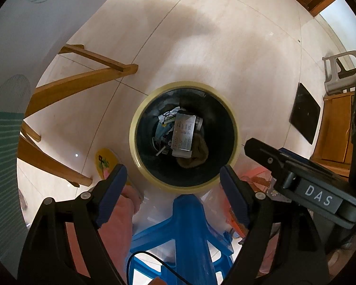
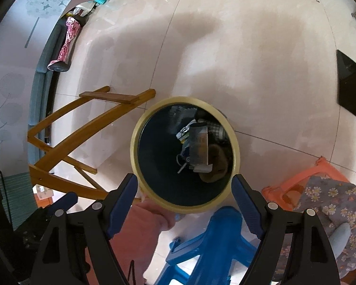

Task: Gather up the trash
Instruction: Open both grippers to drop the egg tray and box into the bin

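Note:
A round bin with a cream rim (image 1: 133, 140) and a black liner stands on the tiled floor, seen from straight above. Inside lie a silver carton (image 1: 184, 134), a brown lump (image 1: 198, 155), a blue mask and scraps. My left gripper (image 1: 173, 186) hangs over the bin's near edge, open, nothing between its blue pads (image 1: 114, 190). In the right wrist view the same bin rim (image 2: 134, 149) and carton (image 2: 199, 147) show. My right gripper (image 2: 185, 200) is open too and holds nothing. Its black housing (image 1: 320, 199) crosses the left view's right side.
A blue plastic stool (image 1: 189, 225) stands below the grippers, beside a pink-clad leg (image 2: 147, 218). Wooden chair legs (image 2: 83, 123) lie left of the bin. An orange stool (image 2: 296, 186) under floral cloth (image 2: 332, 197) sits right. A black panel (image 1: 305, 114) and a yellow slipper (image 1: 105, 161) are nearby.

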A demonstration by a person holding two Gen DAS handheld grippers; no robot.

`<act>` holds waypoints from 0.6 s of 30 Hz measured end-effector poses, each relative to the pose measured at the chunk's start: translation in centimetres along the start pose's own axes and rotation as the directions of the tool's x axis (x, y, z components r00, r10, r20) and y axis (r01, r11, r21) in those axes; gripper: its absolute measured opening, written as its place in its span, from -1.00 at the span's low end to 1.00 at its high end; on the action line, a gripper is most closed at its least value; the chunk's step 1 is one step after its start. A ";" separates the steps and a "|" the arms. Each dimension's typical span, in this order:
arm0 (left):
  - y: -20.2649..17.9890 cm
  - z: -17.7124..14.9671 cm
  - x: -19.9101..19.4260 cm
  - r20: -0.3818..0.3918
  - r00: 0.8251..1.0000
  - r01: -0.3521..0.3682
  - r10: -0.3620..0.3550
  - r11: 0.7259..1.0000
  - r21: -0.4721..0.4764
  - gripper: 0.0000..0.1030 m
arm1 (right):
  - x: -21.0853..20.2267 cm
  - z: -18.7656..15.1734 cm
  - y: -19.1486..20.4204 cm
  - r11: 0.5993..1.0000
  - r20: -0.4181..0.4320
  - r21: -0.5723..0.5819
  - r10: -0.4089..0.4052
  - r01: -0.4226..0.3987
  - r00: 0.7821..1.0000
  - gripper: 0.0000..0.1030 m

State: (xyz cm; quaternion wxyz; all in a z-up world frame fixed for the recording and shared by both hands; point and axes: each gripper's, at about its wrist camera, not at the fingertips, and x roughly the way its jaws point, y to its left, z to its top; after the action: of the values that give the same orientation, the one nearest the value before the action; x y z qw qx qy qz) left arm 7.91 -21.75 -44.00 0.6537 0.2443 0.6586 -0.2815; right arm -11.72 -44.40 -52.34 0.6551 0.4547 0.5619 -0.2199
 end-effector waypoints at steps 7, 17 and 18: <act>0.2 -0.2 -0.3 -0.001 1.000 -0.002 0.002 1.000 -0.014 0.52 | -0.4 0.1 -0.4 0.999 0.019 -0.011 -0.052 0.052 0.998 0.60; 0.1 -0.9 -1.8 0.014 1.000 0.012 -0.012 0.999 -0.031 0.52 | -2.3 -0.3 0.5 0.989 0.054 -0.090 -0.111 0.115 0.992 0.60; 0.0 -1.1 -2.2 0.014 1.000 0.014 -0.014 0.999 -0.034 0.52 | -2.5 -0.4 0.5 0.988 0.054 -0.094 -0.120 0.125 0.991 0.60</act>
State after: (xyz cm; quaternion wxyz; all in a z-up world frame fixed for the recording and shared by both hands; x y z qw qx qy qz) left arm 7.20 -20.86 -41.85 0.6603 0.2266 0.6604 -0.2766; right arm -12.24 -44.44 -49.80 0.6749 0.3817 0.5828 -0.2431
